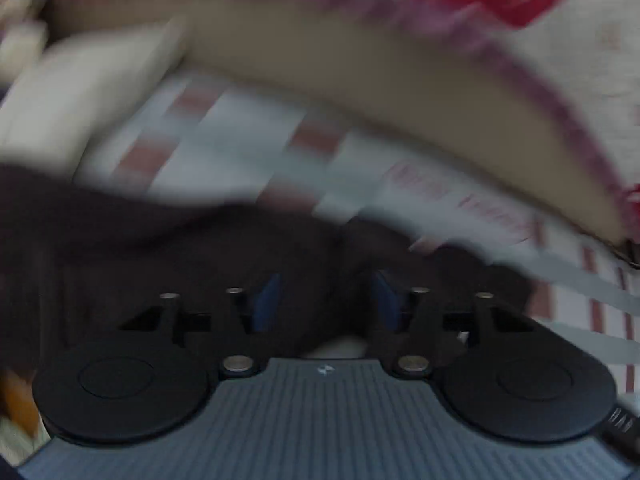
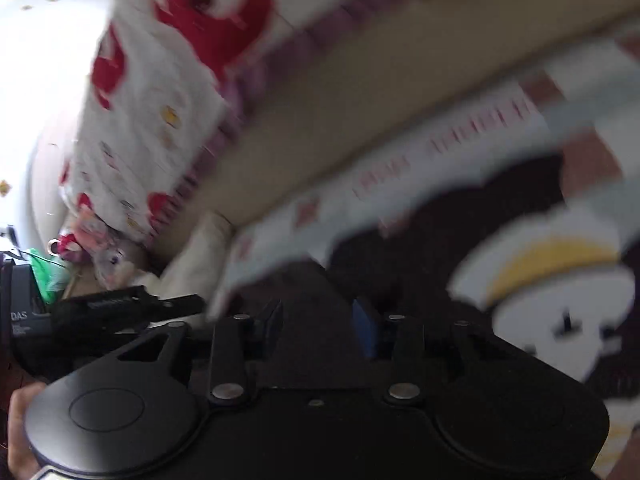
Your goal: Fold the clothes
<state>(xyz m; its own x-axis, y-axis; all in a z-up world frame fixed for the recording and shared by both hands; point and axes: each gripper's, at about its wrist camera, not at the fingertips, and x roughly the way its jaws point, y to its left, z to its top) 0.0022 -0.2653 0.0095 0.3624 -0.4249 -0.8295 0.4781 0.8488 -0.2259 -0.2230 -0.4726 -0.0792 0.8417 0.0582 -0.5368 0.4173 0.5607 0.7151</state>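
Note:
A dark garment (image 1: 140, 248) lies on the checked bed sheet (image 1: 240, 140), filling the lower half of the blurred left wrist view. My left gripper (image 1: 326, 300) hovers over it, and its blue pads (image 1: 268, 300) stand apart with dark cloth showing in the gap. The right wrist view shows the same dark garment (image 2: 460, 220), with a white and yellow print (image 2: 560, 292) at the right. My right gripper (image 2: 318, 324) is above the cloth's edge, jaws apart, one blue pad (image 2: 366, 330) visible. I see neither pair of pads pressing on the cloth.
A tan band with purple trim (image 1: 400, 92) and a white cover with red shapes (image 2: 160, 100) lie beyond the sheet. A cream pillow (image 1: 72, 92) is at the left. Black equipment (image 2: 120, 308), a green bag (image 2: 44, 276) and a hand (image 2: 20, 420) sit at the right view's left edge.

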